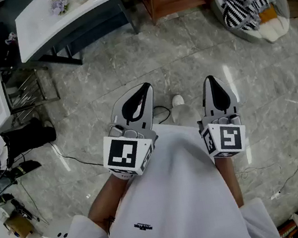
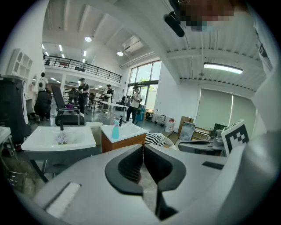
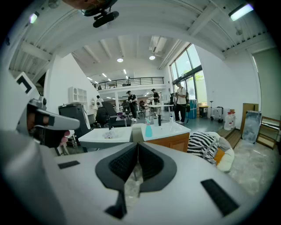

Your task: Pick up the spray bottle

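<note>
Grey left gripper (image 1: pixel 146 86) and grey right gripper (image 1: pixel 210 78), jaws pressed together and empty, well apart from turquoise plastic spray bottle (image 3: pixel 148 130).

Left hand-held gripper (image 1: pixel 138 95) closed, right hand-held gripper (image 1: pixel 215 88) closed

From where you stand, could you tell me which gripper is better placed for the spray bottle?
Probably right: the spray bottle sits almost straight ahead of the right gripper, but off to one side of the left gripper. Both are shut.
</note>
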Demonstrator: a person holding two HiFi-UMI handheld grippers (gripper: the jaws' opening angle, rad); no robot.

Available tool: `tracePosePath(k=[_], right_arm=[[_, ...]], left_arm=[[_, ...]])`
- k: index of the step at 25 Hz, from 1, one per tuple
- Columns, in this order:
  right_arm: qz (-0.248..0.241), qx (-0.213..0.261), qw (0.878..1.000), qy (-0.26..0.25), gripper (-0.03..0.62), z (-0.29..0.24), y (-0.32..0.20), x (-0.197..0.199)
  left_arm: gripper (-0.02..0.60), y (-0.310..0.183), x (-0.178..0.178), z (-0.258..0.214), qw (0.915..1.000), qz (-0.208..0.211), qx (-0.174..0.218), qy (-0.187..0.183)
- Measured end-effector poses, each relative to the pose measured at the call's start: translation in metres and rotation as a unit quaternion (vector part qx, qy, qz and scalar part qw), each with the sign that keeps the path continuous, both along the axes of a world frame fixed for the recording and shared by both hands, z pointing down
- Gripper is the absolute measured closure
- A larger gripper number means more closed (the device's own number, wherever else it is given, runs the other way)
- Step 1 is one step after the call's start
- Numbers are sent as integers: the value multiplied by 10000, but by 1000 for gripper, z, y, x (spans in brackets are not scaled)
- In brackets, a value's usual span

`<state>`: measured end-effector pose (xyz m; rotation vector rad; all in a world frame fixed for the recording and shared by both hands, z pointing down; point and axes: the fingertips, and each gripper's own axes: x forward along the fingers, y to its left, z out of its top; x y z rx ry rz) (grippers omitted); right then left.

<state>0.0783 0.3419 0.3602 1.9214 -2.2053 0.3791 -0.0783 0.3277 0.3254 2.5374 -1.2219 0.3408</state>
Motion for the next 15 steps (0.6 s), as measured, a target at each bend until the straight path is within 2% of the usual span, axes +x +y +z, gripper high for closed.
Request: tracePosePath(k=[7, 11, 15], right_arm=[[107, 234, 9996, 134, 586, -23, 14, -54], [314, 474, 9983, 120, 588, -35, 22, -70], [519, 510, 9973, 138, 588, -40, 20, -90]], left_arm=[[574, 8, -44, -9, 9998, 143, 115, 75], [574, 7, -65, -11, 9993, 289, 191, 147], [574, 2, -92, -9, 9989, 376, 172, 211]])
